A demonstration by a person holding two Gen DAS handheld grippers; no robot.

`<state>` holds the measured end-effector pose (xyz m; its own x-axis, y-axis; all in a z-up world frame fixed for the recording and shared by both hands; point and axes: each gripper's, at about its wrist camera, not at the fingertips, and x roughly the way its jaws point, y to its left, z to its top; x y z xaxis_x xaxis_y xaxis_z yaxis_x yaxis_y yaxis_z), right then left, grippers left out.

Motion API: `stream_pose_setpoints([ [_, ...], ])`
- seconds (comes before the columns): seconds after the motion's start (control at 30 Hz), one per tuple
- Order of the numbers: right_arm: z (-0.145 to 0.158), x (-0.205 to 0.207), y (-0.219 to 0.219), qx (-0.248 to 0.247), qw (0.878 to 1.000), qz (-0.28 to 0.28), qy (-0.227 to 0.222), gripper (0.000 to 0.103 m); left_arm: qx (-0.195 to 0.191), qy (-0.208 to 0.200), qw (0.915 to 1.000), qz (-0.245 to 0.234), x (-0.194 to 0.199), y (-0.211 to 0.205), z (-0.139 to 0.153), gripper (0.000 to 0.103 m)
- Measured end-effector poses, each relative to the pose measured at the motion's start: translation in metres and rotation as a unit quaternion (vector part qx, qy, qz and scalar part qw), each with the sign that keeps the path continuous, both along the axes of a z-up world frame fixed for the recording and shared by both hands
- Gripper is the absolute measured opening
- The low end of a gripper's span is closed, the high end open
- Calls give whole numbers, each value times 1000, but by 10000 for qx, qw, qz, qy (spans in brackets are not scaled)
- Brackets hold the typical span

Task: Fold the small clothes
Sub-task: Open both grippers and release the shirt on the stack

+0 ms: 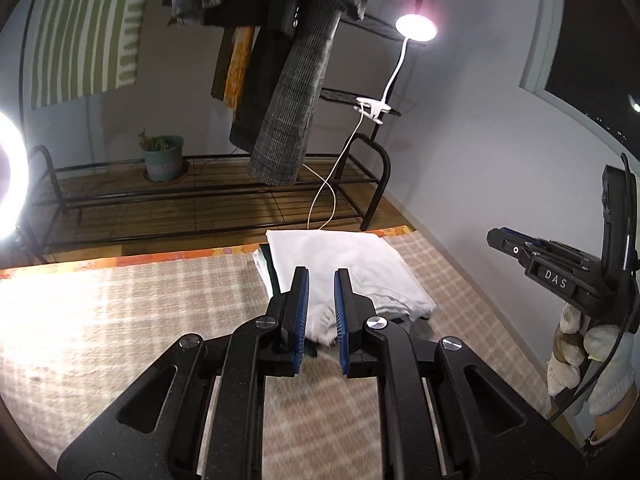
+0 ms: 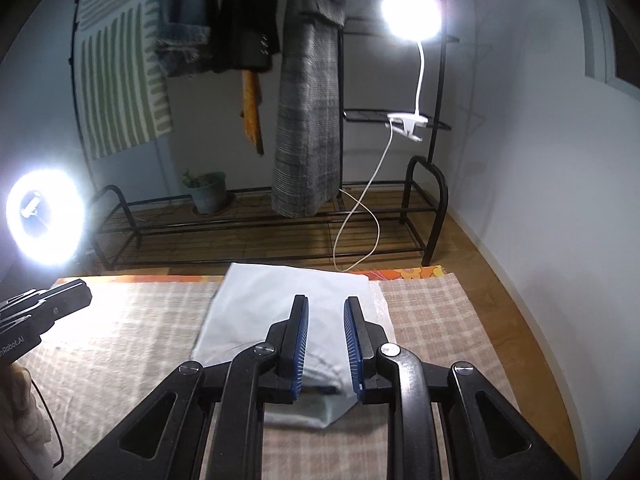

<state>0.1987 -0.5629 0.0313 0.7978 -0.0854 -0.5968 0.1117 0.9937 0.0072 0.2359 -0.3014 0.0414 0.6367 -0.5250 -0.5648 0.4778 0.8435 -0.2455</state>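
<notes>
A folded white garment (image 1: pixel 344 268) lies on top of a small stack of folded clothes on the checked table cloth (image 1: pixel 140 300); it also shows in the right wrist view (image 2: pixel 288 304). My left gripper (image 1: pixel 321 276) is open and empty, its fingers straddling the garment's near edge from just above. My right gripper (image 2: pixel 326 304) is open and empty, hovering over the same garment. The right gripper shows at the right edge of the left wrist view (image 1: pixel 560 268). The left gripper shows at the left edge of the right wrist view (image 2: pixel 44 312).
A black metal rack (image 1: pixel 208 196) stands behind the table with a potted plant (image 1: pixel 162 156) and hanging clothes (image 1: pixel 288 92). A clip lamp (image 1: pixel 416 28) and its white cable (image 1: pixel 332 184) hang near the table's far edge. A ring light (image 2: pixel 44 224) glows at left.
</notes>
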Motion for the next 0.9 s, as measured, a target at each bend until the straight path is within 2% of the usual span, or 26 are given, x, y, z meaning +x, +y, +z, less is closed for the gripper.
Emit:
stream_pose_setpoints([
  [0.17,17,-38,26,80,9999,19,-118,18,-14,-165,9998,-93,-43,28,17,10],
  [0.37,11,-80,58,104,9998,-102,-94,20,87,-459,9987,-212,-99,61,23,10],
  [0.6,-22,-125,97,102,9999,-53,-49,22,310,-682,9968,-295,-151,87,2,10],
  [0.8,-52,-152,107,463,9988,-167,-45,23,241,-476,9982,-271,-171,107,-26,10],
  [0.9,-60,-154,109,452,9987,-225,-40,23,304,-516,9980,-220,-174,112,-38,10],
])
